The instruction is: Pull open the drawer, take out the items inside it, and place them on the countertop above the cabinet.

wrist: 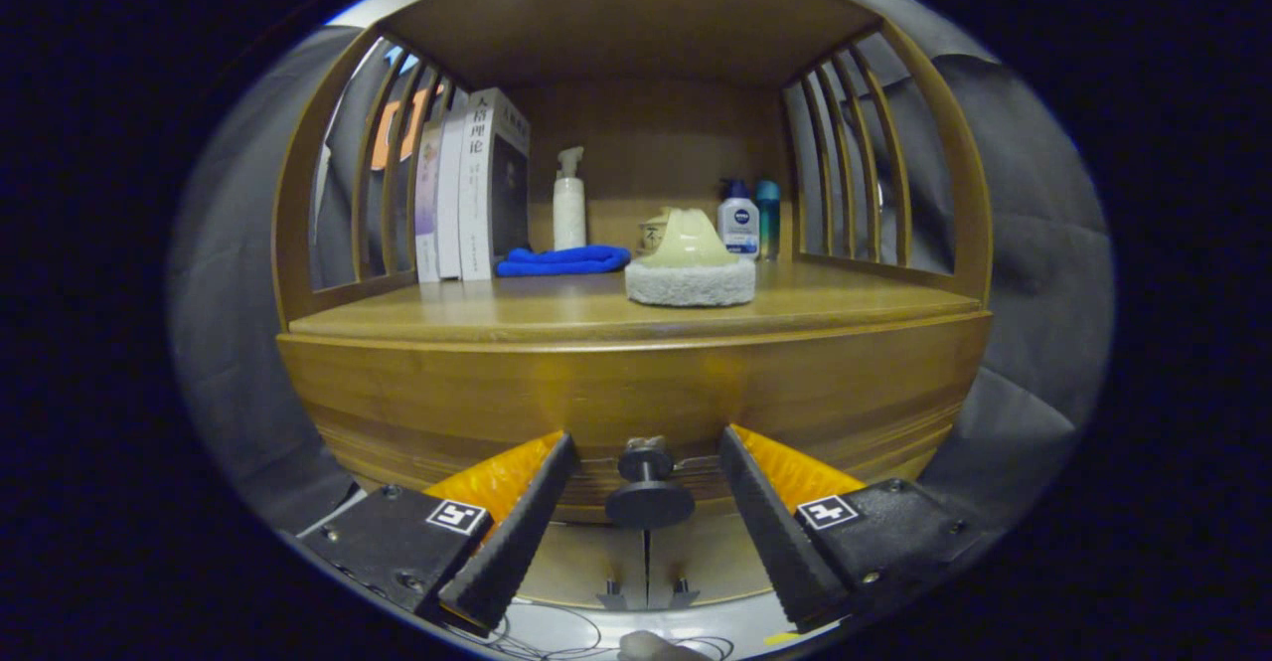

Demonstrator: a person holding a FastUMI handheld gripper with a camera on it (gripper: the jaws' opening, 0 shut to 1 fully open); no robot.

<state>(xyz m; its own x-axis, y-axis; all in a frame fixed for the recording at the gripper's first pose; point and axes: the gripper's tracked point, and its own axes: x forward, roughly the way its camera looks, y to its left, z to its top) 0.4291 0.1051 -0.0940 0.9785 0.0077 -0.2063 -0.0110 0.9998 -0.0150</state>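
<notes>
A wooden cabinet fills the view, with its drawer front (pixel 636 398) shut and flush below the countertop (pixel 556 315). A round black drawer knob (pixel 648 490) sticks out from the drawer front. My gripper (pixel 646 442) stands open, its two black fingers with orange sides on either side of the knob, not touching it. The left fingertip (pixel 556 452) and the right fingertip (pixel 737 447) reach about level with the knob's stem. The drawer's contents are hidden.
On the countertop stand several books (pixel 475 189), a white pump bottle (pixel 568 204), a blue cloth (pixel 564 260), a cream brush with a white fleece base (pixel 690 261), a small jar (pixel 653 234) and two bottles (pixel 740 222). Slatted sides close the shelf. Cabinet doors (pixel 646 552) below.
</notes>
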